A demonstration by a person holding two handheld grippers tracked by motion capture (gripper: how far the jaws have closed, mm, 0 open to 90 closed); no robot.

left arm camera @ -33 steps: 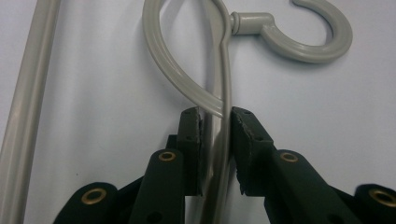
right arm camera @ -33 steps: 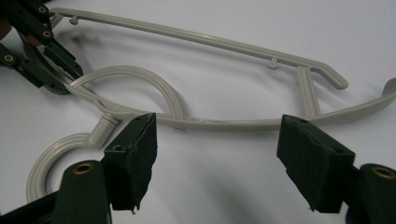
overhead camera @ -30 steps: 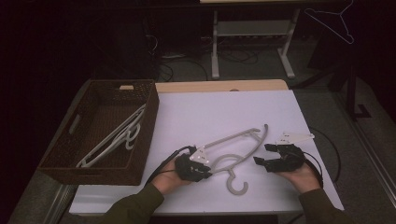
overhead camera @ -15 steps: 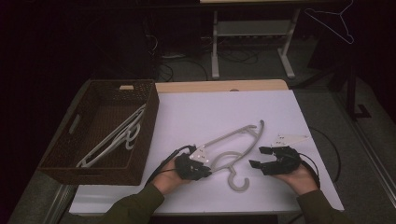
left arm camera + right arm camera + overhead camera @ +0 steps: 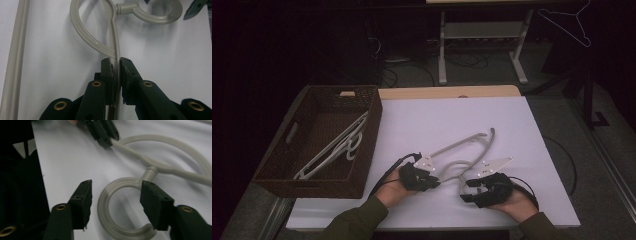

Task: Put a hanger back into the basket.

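So the left gripper (image 5: 116, 65) is clamped tight on the hanger (image 5: 115, 37) wire. Right gripper (image 5: 115, 195) has just been closing, jaws straddling its hook (image 5: 117, 205) without touching.

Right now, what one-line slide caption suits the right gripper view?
Right tool straddles the hook of a white hanger, jaws apart.

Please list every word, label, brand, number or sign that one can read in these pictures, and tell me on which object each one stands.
None: no readable text in any view.
The hanger, the basket and the white table bear no print.
The left hand-held gripper and the right hand-held gripper show brass rivets, no markings.
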